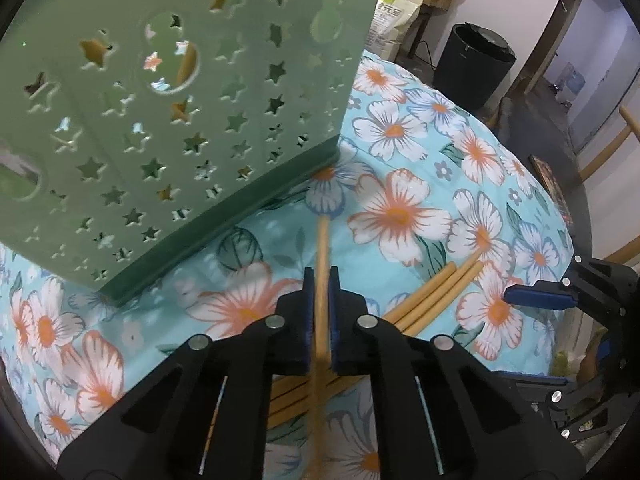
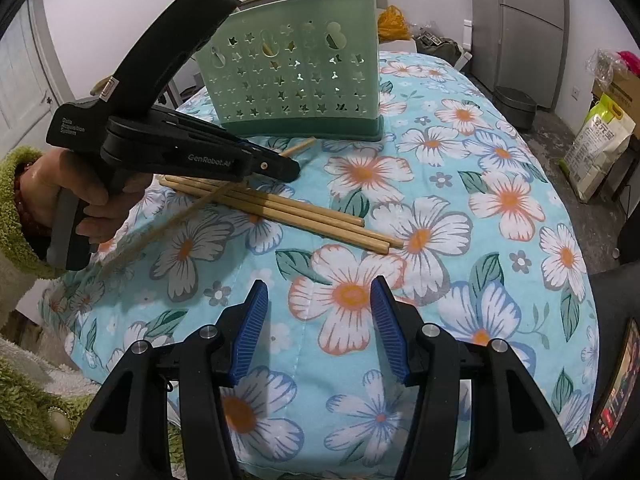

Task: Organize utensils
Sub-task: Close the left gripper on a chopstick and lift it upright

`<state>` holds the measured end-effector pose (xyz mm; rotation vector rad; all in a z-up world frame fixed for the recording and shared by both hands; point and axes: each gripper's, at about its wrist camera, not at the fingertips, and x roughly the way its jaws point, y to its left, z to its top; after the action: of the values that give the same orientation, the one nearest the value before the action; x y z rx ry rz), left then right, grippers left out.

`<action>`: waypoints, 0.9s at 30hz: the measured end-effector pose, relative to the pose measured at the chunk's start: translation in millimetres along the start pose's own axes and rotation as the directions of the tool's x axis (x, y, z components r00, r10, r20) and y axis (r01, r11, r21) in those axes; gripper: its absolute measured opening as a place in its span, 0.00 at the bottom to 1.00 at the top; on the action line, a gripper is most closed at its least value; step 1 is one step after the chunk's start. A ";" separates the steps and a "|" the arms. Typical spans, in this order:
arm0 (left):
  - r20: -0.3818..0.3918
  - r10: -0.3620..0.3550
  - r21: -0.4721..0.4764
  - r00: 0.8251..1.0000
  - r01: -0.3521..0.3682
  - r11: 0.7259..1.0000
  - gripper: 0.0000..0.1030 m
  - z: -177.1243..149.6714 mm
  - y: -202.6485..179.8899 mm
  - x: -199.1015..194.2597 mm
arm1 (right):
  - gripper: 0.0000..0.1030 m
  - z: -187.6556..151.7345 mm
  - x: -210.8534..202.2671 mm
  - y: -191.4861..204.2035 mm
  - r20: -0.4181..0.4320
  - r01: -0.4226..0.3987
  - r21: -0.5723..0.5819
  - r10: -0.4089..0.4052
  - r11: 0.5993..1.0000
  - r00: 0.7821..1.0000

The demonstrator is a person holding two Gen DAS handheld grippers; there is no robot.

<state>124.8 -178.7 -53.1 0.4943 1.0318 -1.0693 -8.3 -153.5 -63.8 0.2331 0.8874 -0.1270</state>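
My left gripper (image 1: 321, 276) is shut on one wooden chopstick (image 1: 322, 248), which sticks out past the pads toward the base of the green star-holed utensil holder (image 1: 160, 120). Three more chopsticks (image 1: 432, 296) lie on the floral cloth under and to the right of it. In the right wrist view the left gripper (image 2: 292, 170) hovers over that pile (image 2: 280, 208), and the held chopstick (image 2: 298, 149) slants across it, blurred. The holder (image 2: 304, 80) stands behind with a chopstick (image 2: 269, 49) showing inside. My right gripper (image 2: 320, 284) is open and holds nothing, low over the cloth.
The floral cloth (image 2: 460, 240) covers a rounded table that drops off at the right and front. A black bin (image 1: 474, 64), a rice bag (image 2: 600, 144) and cardboard boxes stand on the floor beyond. A hand in a green fuzzy sleeve (image 2: 16, 208) holds the left gripper.
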 end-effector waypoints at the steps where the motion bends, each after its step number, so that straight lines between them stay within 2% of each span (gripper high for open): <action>1: 0.006 0.005 0.001 1.000 -0.005 1.000 0.05 -0.6 -0.4 -2.8 | 0.51 0.1 0.3 0.5 0.001 0.001 -0.001 -0.001 1.000 1.000; 7: 0.070 0.028 0.014 0.997 -0.029 0.999 0.05 -8.2 -5.6 -33.7 | 0.51 2.6 -2.6 3.6 0.007 -0.014 0.004 0.014 1.000 1.000; 12: 0.175 0.042 -0.045 0.984 -0.035 0.998 0.05 -14.7 -0.6 -74.2 | 0.51 7.4 -4.2 -3.7 -0.003 -0.060 0.075 0.060 0.995 0.998; 16: 0.273 0.063 -0.132 0.960 -0.027 0.991 0.05 -23.1 7.3 -106.2 | 0.51 9.5 1.1 -18.6 -0.029 -0.122 0.193 0.130 0.974 0.991; 22: 0.390 0.097 -0.273 0.916 0.014 0.962 0.05 -34.2 23.6 -139.8 | 0.51 13.8 21.9 -29.3 -0.071 -0.140 0.285 0.166 0.948 0.984; 27: 0.424 0.109 -0.324 0.899 0.039 0.945 0.05 -41.7 35.1 -153.1 | 0.51 25.0 33.9 -42.2 -0.038 -0.179 0.380 0.208 0.908 0.977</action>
<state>121.6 -58.7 56.5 -0.0045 0.7693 -0.8977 23.0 -201.2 -81.3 0.6872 0.9082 -0.1021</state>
